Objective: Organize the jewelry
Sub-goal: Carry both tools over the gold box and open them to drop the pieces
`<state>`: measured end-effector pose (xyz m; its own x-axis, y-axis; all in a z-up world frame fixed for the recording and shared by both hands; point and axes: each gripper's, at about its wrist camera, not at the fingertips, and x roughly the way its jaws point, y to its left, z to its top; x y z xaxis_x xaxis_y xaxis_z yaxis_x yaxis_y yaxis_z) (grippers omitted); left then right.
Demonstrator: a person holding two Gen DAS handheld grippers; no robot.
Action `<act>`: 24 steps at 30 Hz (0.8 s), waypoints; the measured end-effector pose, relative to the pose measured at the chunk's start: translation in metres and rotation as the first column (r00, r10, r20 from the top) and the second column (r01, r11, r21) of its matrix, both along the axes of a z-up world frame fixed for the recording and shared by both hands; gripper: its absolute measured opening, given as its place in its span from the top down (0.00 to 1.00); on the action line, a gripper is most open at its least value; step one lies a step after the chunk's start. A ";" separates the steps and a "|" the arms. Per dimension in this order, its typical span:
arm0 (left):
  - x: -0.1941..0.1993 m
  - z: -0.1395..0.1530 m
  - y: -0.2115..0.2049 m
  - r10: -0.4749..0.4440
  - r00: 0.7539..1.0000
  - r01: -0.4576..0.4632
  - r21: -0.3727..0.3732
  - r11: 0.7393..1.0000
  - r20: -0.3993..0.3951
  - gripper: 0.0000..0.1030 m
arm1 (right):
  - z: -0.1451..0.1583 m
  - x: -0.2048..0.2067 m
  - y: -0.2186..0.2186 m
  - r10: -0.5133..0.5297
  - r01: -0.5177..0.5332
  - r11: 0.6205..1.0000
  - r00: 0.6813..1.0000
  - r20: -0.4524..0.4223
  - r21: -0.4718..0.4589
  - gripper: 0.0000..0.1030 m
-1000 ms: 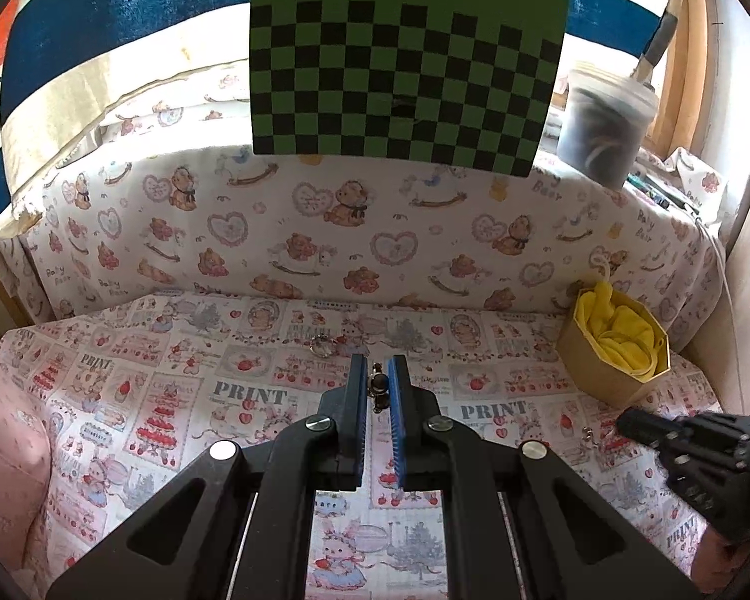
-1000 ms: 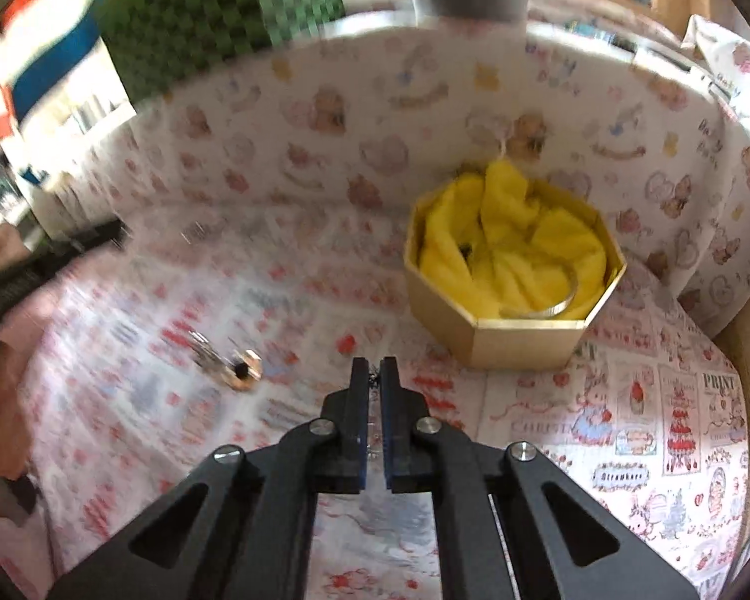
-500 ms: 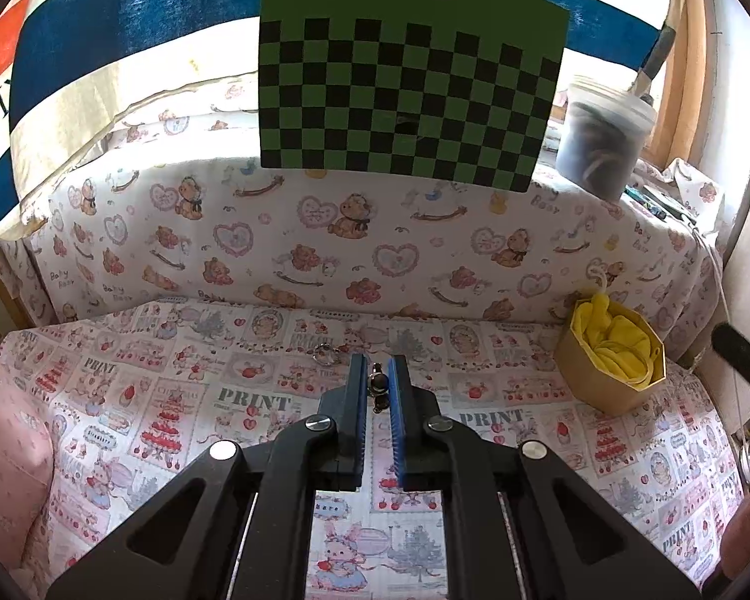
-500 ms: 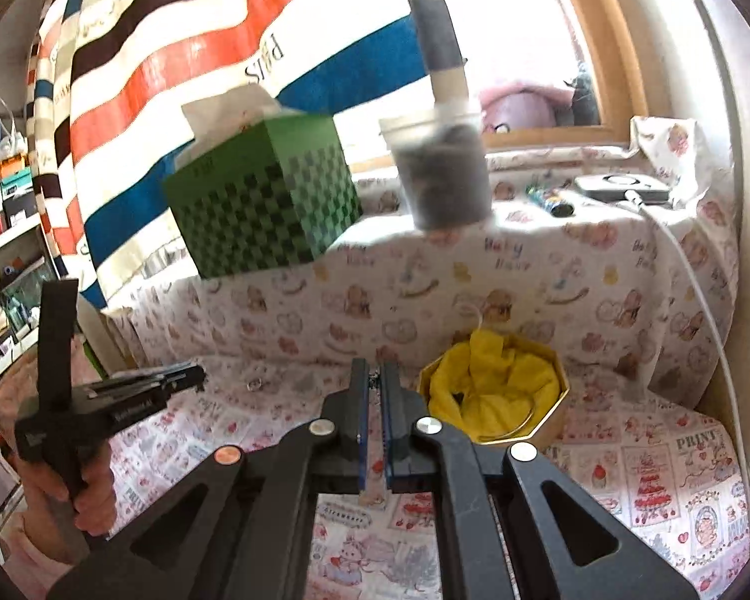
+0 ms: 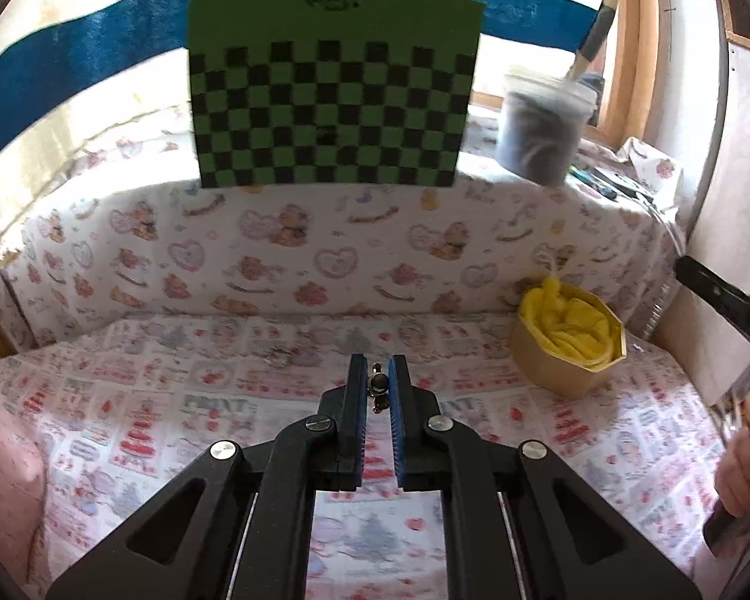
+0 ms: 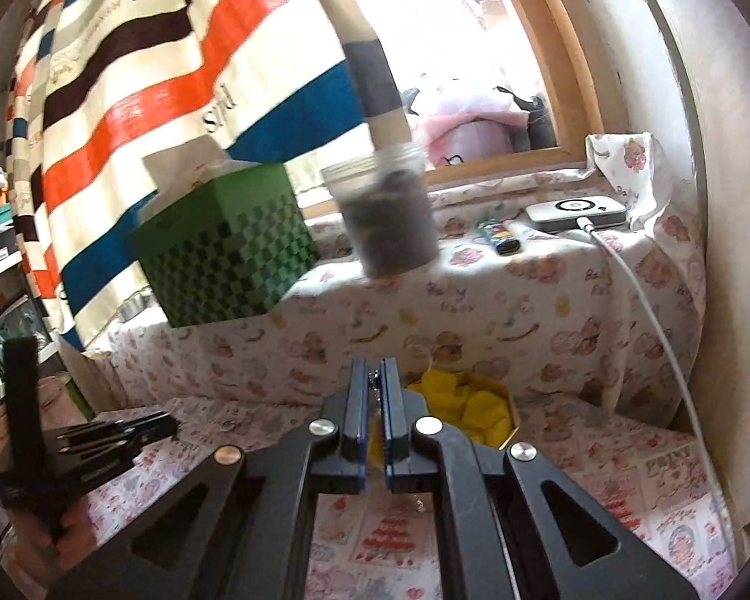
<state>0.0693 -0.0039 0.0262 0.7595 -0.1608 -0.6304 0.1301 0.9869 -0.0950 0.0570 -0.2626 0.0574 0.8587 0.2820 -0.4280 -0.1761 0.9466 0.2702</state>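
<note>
Left wrist view: left gripper (image 5: 376, 385) clenched on a small earring (image 5: 378, 384); right gripper (image 6: 373, 390) pinching a thin chain (image 6: 373, 381). Carry both steadily right, over the box (image 5: 565, 367) with yellow cloth (image 5: 570, 320), then release low.

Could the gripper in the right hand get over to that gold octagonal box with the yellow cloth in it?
Probably yes. The right gripper hangs just above the gold octagonal box, with only open air between them. Its jaws are shut on a small chain.
</note>
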 end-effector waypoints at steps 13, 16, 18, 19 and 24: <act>0.043 0.014 -0.070 -0.093 0.994 0.092 -0.020 0.996 -0.063 0.93 | -0.025 0.051 -0.022 -0.063 0.066 0.998 0.982 -0.180 0.011 0.89; 0.055 0.011 -0.091 -0.142 0.986 0.138 -0.051 0.989 -0.090 0.93 | -0.023 0.050 -0.032 -0.075 0.082 0.996 0.979 -0.187 0.027 0.72; 0.061 0.009 -0.107 -0.165 0.981 0.162 -0.037 0.986 -0.101 0.93 | -0.019 0.046 -0.039 -0.080 0.089 0.995 0.981 -0.176 0.043 0.72; 0.064 0.008 -0.115 -0.182 0.978 0.179 -0.035 0.983 -0.103 0.93 | -0.018 0.043 -0.043 -0.088 0.100 0.993 0.981 -0.172 0.061 0.72; 0.083 -0.004 -0.138 -0.295 0.940 0.276 -0.129 0.953 -0.172 0.93 | -0.025 0.032 -0.058 -0.191 0.204 0.977 0.966 -0.173 0.059 0.72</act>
<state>0.1521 -0.1423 0.0227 0.5420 -0.4239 -0.7256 0.3751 0.8947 -0.2424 0.0895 -0.3206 0.0325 0.8198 0.1508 -0.5524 0.0654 0.9338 0.3519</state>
